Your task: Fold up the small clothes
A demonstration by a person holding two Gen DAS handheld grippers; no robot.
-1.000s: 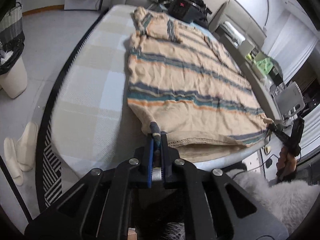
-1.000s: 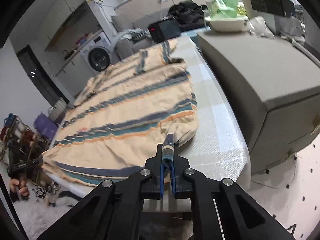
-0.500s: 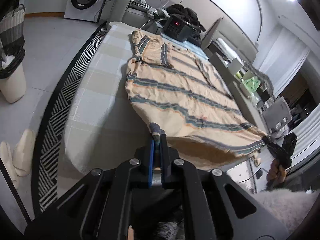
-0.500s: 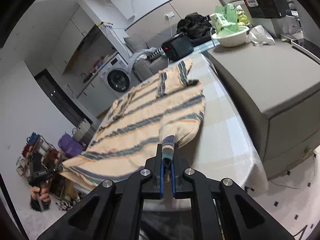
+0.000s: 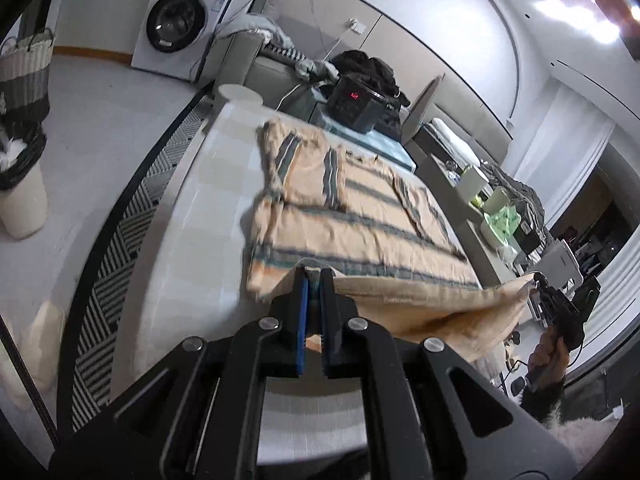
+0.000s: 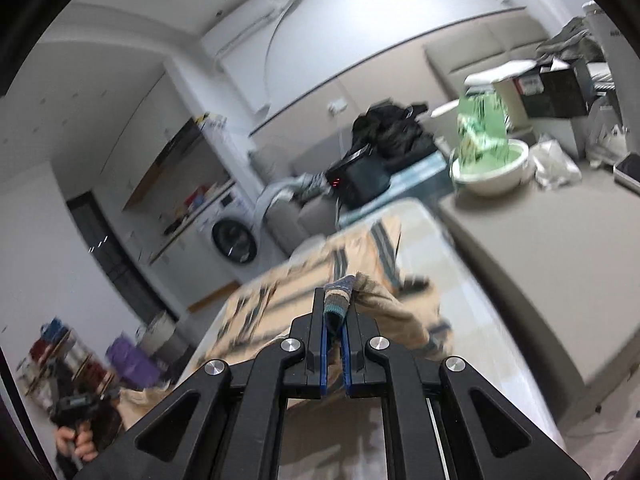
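A peach striped shirt (image 5: 352,216) lies lengthwise on the checked table (image 5: 208,216), collar end far away. Its near hem is lifted off the table and stretched between both grippers. My left gripper (image 5: 314,280) is shut on the hem's left corner. My right gripper (image 6: 335,304) is shut on the other hem corner, a bunched striped fold poking up between its fingers. In the left wrist view the right gripper (image 5: 560,304) shows at the far right, held by a hand. In the blurred right wrist view the shirt (image 6: 360,256) runs away toward the far end.
A black appliance with a red display (image 5: 358,106) and dark clothes sit past the table's far end. A grey cabinet (image 6: 560,248) with a bowl (image 6: 490,172) flanks the table's right side. A washing machine (image 5: 180,26), a laundry basket (image 5: 24,120) and a black-and-white rug (image 5: 120,248) stand on the left.
Both grippers have risen and moved forward, lifting the shirt's near hem off the table's edge and over the body. The right wrist view has tilted up and blurred.
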